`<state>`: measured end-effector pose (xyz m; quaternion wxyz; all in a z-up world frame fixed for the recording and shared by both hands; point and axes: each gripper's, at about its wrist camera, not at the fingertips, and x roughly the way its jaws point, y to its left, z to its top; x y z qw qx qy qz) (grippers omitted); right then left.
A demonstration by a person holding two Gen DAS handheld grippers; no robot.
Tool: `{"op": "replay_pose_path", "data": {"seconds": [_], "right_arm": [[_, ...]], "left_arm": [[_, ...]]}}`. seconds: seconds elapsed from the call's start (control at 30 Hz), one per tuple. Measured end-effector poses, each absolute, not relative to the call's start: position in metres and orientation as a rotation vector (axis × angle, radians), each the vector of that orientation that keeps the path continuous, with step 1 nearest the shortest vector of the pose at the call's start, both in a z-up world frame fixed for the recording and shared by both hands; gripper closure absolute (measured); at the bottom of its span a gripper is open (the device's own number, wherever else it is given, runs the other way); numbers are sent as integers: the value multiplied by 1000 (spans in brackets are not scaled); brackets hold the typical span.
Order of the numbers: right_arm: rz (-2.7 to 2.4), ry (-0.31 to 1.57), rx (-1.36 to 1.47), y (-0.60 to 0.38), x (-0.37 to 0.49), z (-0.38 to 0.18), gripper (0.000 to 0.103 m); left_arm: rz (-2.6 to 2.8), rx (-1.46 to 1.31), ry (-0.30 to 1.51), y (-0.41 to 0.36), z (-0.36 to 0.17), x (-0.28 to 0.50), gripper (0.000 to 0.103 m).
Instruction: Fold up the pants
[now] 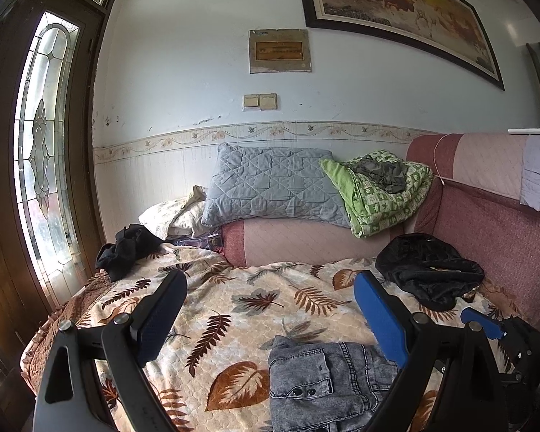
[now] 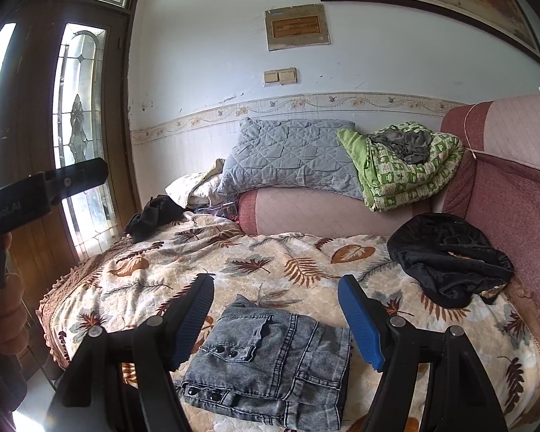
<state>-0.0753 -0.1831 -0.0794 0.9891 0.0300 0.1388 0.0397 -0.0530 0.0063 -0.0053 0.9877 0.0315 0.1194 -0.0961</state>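
Note:
Grey acid-wash denim pants (image 2: 270, 360) lie folded into a compact rectangle on the leaf-print blanket (image 2: 288, 262), near its front edge. They also show in the left wrist view (image 1: 324, 378) at bottom centre. My right gripper (image 2: 275, 288) is open and empty, held just above the folded pants, its fingers to either side. My left gripper (image 1: 270, 284) is open and empty, above the blanket to the left of the pants. The right gripper's blue finger and black body (image 1: 500, 327) show at the right edge of the left wrist view.
A black garment (image 2: 450, 255) lies at the blanket's right by the pink sofa back (image 2: 514, 194). Another dark garment (image 2: 154, 216) lies at the far left. A grey pillow (image 2: 288, 158) and green quilt (image 2: 406, 172) sit on the armrest. A glass door (image 2: 79, 126) stands left.

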Motion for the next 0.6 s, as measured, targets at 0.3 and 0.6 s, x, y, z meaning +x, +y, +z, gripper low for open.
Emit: {"op": "replay_pose_path", "data": {"seconds": [0.3, 0.6], "right_arm": [[67, 278, 107, -198, -76, -80, 28], [76, 268, 93, -194, -80, -76, 28]], "left_arm": [[-215, 76, 255, -5, -7, -52, 9], [-208, 71, 251, -3, -4, -55, 9]]}}
